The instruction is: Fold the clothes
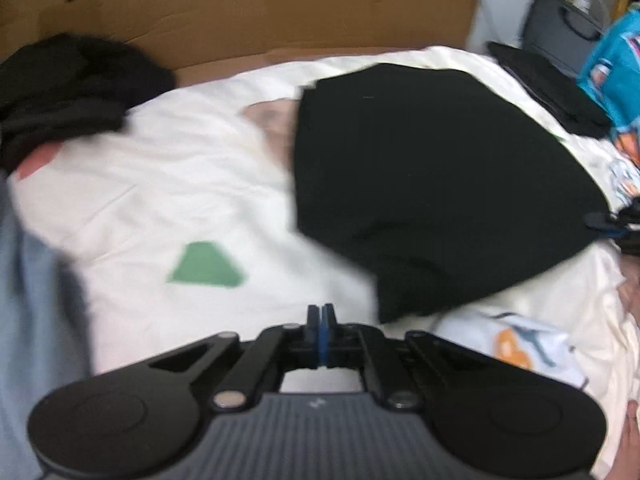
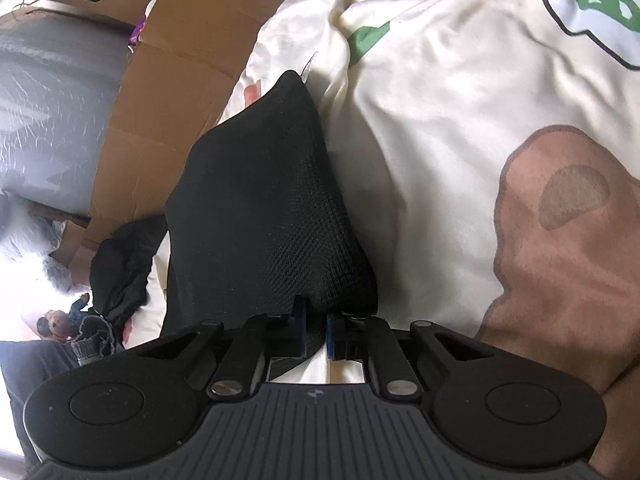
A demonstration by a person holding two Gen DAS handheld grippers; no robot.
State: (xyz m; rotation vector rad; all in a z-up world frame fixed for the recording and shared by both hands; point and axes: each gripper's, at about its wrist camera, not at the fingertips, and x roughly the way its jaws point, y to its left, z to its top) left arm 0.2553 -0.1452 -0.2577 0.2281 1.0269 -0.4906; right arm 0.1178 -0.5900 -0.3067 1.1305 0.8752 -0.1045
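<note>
Black garment (image 1: 432,184) lies half-folded on the cream sheet (image 1: 192,184), long axis running away from you. Your right gripper (image 2: 316,320) is clamped on its near edge, cloth between the pads. Left gripper (image 1: 320,312) is clenched empty, just left of the near corner. Right is nearer; garment sits right of the left gripper.

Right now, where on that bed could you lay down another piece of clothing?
The bare cream sheet left of the black garment, around the green patch. Crowded: a dark clothes pile by the cardboard, and the right edge, where the right gripper pinches the garment.
</note>
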